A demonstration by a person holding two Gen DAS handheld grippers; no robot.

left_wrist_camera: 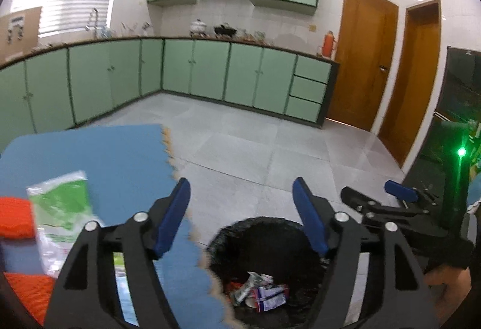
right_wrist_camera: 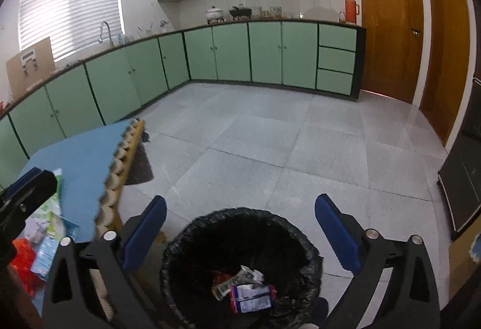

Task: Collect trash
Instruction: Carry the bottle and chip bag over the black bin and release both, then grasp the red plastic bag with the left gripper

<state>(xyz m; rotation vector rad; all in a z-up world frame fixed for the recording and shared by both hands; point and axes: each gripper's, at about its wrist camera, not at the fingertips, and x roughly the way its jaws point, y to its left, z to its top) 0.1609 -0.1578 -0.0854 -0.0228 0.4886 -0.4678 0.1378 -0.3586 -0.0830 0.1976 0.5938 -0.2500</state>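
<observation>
A bin with a black liner stands on the floor beside the blue table. Several crumpled wrappers lie at its bottom. My left gripper is open and empty, above the table edge and the bin. My right gripper is open and empty, directly over the bin; it also shows in the left wrist view. A green and white plastic wrapper and orange mesh trash lie on the table to the left.
The blue table has a scalloped foam edge. Green cabinets line the far walls. Wooden doors stand at the right. A dark glass cabinet is at the far right. Grey tile floor lies ahead.
</observation>
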